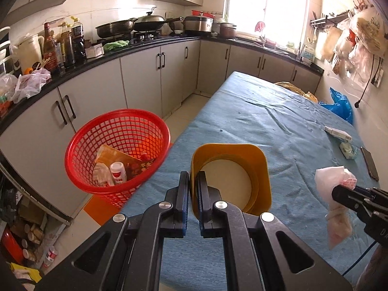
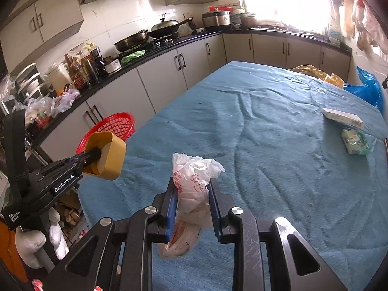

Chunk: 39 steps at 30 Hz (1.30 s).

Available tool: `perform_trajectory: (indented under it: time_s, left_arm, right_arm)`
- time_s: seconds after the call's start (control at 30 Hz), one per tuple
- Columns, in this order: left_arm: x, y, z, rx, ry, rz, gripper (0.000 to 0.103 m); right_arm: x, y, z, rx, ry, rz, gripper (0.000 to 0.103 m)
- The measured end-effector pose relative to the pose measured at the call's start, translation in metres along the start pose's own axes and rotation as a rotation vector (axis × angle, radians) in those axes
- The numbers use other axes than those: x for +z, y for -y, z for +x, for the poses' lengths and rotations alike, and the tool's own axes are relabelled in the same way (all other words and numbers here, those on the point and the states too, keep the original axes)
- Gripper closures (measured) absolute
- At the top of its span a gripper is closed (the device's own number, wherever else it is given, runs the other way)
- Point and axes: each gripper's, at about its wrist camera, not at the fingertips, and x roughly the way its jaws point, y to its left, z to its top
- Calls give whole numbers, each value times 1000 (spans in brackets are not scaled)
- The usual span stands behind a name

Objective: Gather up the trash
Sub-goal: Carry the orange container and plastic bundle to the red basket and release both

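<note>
Your left claw [image 1: 192, 181] is clamped on the near wall of a yellow cup [image 1: 232, 169], one finger inside the rim and one outside; the cup lies tipped with its mouth toward the camera, held above the near left corner of the blue-clothed counter [image 1: 266, 121]. Ahead and to the left of that claw, off the counter's edge, stands the red basket [image 1: 116, 155], already holding a white bottle [image 1: 118, 172], a brown packet and other scraps. Your right claw [image 2: 191, 196] is closed on a crumpled plastic bag [image 2: 191, 181] with red print; the bag bulges above the fingertips and hangs below them, clear of the cloth. From the right wrist view, the cup and left claw sit to the left, with the basket just beyond them. Farther ahead and to the right of your right claw, a small white box [image 2: 343, 117] and a green packet [image 2: 355, 143] lie on the counter, near each other. A blue bag [image 2: 368, 89] sits at the far right edge.
</note>
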Motion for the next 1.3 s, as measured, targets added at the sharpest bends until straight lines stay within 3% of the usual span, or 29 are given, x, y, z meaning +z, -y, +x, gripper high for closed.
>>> perform_trajectory:
  time_s: [0.63, 1.3]
  left_arm:
    - [4, -39, -4, 31, 10, -52, 97]
    - [20, -89, -4, -1, 23, -123, 97]
  right_arm:
    - [18, -44, 28, 55, -18, -56, 76]
    - [42, -79, 67, 100, -60, -99, 76]
